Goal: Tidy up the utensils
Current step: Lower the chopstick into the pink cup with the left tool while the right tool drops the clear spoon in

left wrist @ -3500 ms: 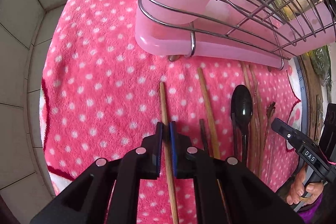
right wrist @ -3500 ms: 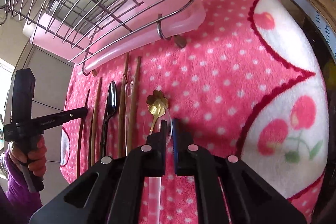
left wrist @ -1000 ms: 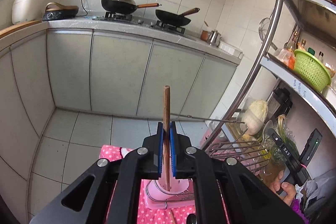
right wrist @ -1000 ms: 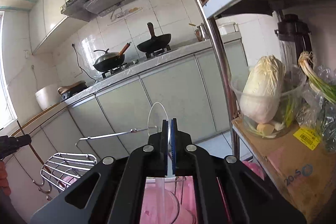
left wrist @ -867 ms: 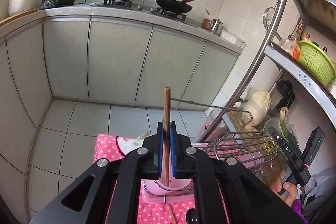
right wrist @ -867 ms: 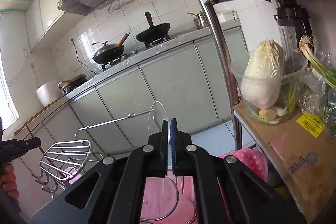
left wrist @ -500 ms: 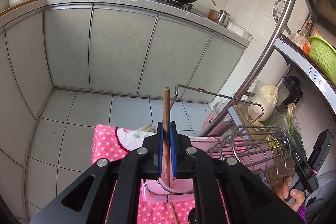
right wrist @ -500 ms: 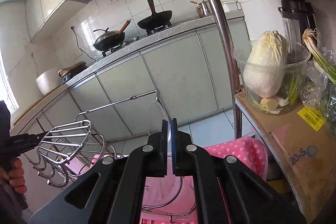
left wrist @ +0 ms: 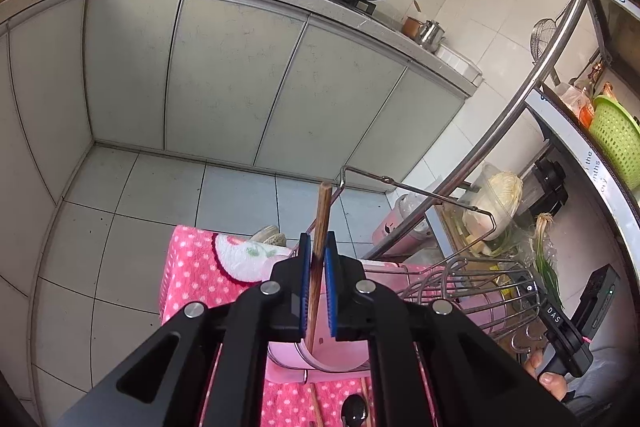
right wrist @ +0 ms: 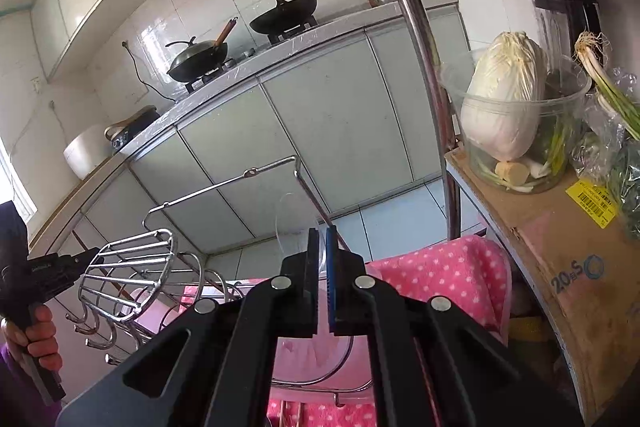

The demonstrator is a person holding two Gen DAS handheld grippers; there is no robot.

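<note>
My left gripper (left wrist: 316,247) has its jaws slightly apart around a wooden chopstick (left wrist: 319,227) that stands upright with its lower end inside the pink cup (left wrist: 320,351) of the wire rack (left wrist: 468,283). My right gripper (right wrist: 320,239) is shut on a clear plastic spoon (right wrist: 286,219), held upright above the pink cup (right wrist: 316,351) on the rack's other side. More chopsticks and a black spoon (left wrist: 354,413) lie on the pink dotted towel (left wrist: 192,267) below. The right gripper also shows at the right edge of the left wrist view (left wrist: 568,315).
The rack's wire handle (right wrist: 240,179) rises just ahead of both grippers. A metal shelf post (right wrist: 424,67) stands to the right, with a tub of cabbage (right wrist: 508,115) on a cardboard box (right wrist: 560,247). Kitchen cabinets and tiled floor lie beyond.
Both grippers have come down and tilted toward the rack. The chopstick's end has gone into the pink cup and the left jaws have eased apart. The clear spoon has moved lower over its cup.
</note>
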